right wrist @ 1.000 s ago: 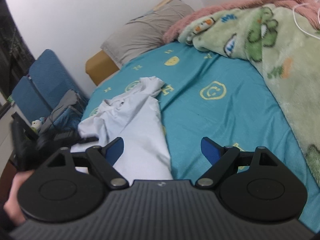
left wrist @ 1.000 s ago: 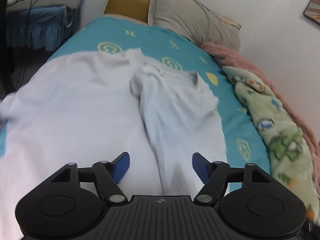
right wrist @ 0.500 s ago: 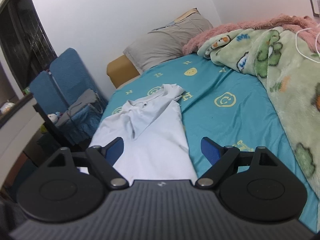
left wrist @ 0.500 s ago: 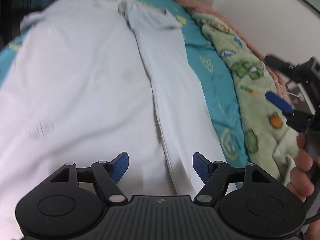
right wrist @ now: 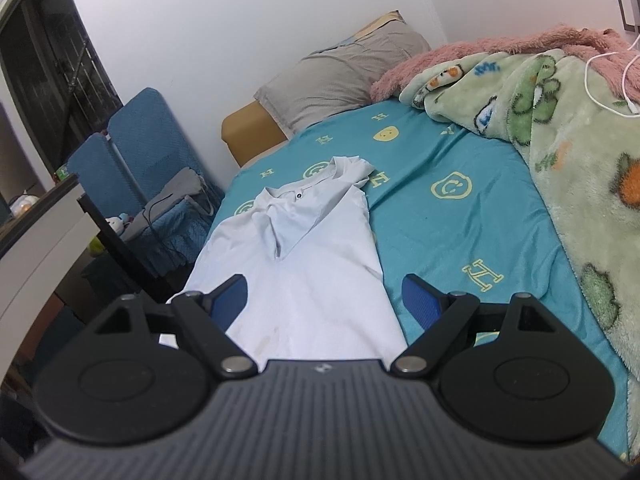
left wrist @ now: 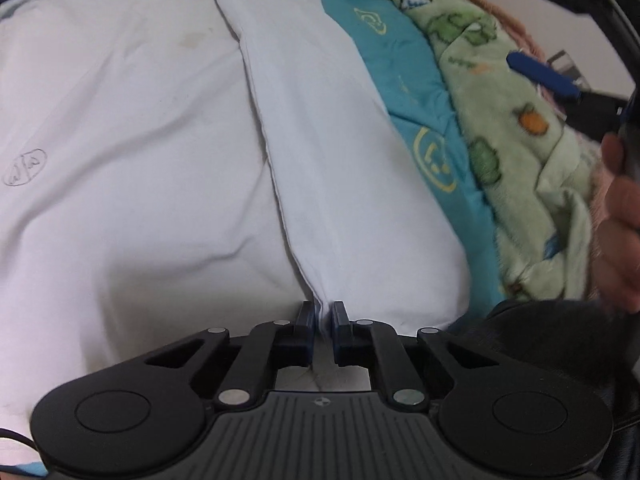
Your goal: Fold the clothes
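A bed with a teal sheet [right wrist: 460, 240] printed with yellow smiley faces and the letter H fills both views. Along its right side lies a green cartoon-print fleece blanket [right wrist: 568, 168] over a pink fuzzy one [right wrist: 500, 46], and a grey pillow [right wrist: 340, 76] sits at the head. A white polo shirt [right wrist: 312, 264] lies flat on the sheet's left half, its long axis running up the bed and its collar towards the pillow, with the right side folded over the middle. A small oval logo [left wrist: 25, 167] on the shirt is too faint to read. The left gripper [left wrist: 321, 318] has just been closing and now pinches the folded edge at the hem. The right gripper [right wrist: 324, 296] hovers above the hem with its jaws wide and nothing between them.
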Action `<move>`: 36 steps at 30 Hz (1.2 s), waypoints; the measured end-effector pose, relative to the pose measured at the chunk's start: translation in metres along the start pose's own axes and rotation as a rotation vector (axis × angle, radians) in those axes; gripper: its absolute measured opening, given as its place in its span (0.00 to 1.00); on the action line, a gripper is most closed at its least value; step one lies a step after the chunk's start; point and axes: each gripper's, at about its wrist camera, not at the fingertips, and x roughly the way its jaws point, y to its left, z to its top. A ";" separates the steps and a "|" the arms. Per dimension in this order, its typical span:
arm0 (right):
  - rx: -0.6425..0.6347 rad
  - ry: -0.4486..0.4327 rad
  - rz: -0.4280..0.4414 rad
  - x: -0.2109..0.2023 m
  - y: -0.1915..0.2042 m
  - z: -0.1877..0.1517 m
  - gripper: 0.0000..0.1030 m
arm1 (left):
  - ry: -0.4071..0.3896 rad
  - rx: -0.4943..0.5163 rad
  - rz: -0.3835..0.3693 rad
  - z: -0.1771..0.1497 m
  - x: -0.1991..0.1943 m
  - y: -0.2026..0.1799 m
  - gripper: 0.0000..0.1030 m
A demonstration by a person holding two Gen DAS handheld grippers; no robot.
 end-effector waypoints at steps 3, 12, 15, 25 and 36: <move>-0.009 -0.006 0.011 -0.002 0.002 0.000 0.83 | -0.042 0.042 0.046 -0.002 -0.010 -0.005 0.10; -0.079 -0.073 0.017 -0.014 0.011 0.000 0.83 | -0.354 0.098 0.240 0.015 -0.083 -0.015 0.86; -0.144 -0.058 0.013 -0.007 0.023 0.001 0.83 | -0.445 0.096 0.298 0.021 -0.110 -0.011 0.99; -0.477 0.104 0.067 0.092 0.127 0.005 0.82 | -0.599 0.034 0.448 0.036 -0.166 0.048 1.00; -0.857 0.330 0.243 0.298 0.299 -0.062 0.82 | -0.598 -0.278 0.482 0.046 -0.171 0.167 1.00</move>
